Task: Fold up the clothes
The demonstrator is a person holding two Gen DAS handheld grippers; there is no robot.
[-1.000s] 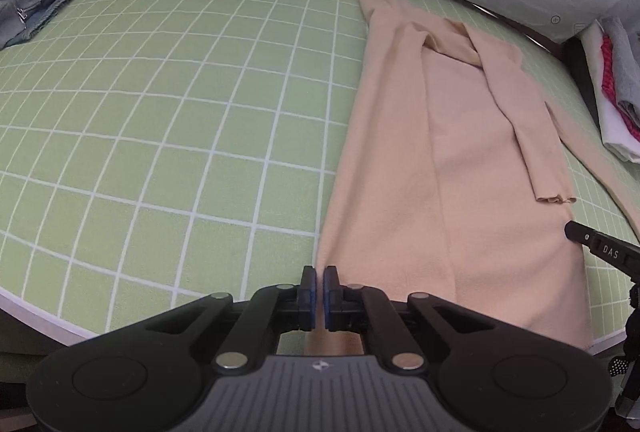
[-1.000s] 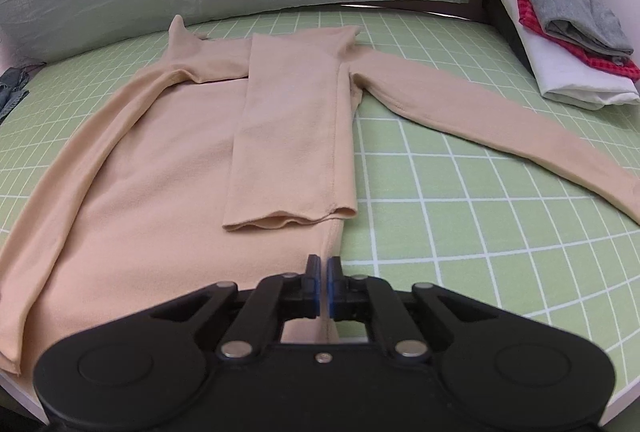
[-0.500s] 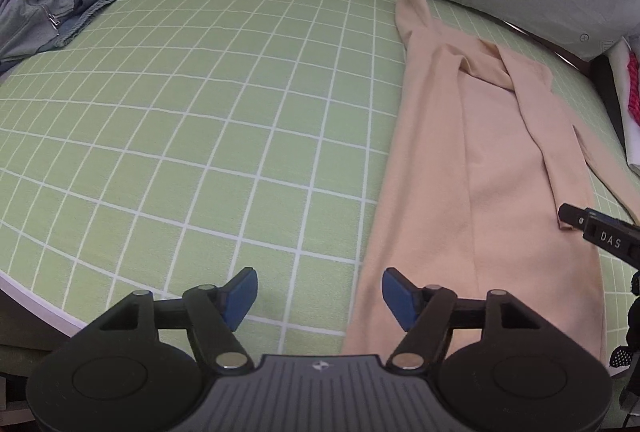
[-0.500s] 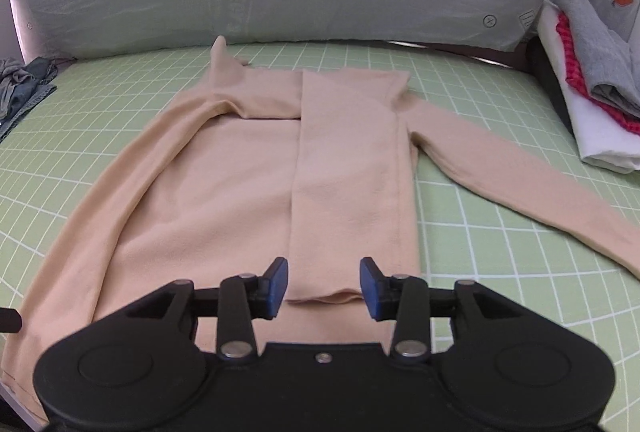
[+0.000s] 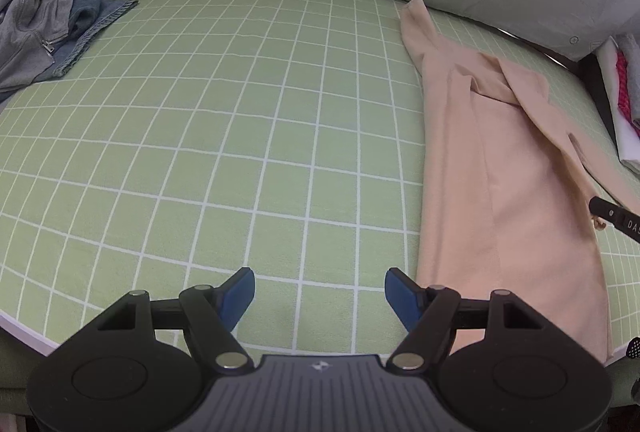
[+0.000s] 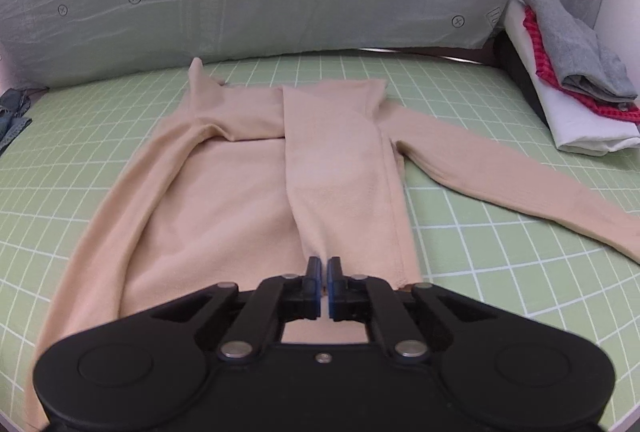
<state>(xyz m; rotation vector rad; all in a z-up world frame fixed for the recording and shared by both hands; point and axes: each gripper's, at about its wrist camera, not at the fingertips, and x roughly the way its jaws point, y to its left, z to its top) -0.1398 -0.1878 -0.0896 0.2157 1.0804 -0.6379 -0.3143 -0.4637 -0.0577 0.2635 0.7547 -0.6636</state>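
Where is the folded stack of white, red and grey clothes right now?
In the right wrist view, the folded stack of white, red and grey clothes sits at the far right edge of the green grid mat, beyond the beige long-sleeved top's outstretched sleeve.

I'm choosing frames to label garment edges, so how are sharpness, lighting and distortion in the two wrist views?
Left wrist view: sharp, evenly lit, no glare; fisheye bows the white grid lines of the green checked mat and darkens the corners. Right wrist view: softer, the beige long-sleeved top slightly smeared along its outstretched sleeve, only faint shadow under its folded panel.
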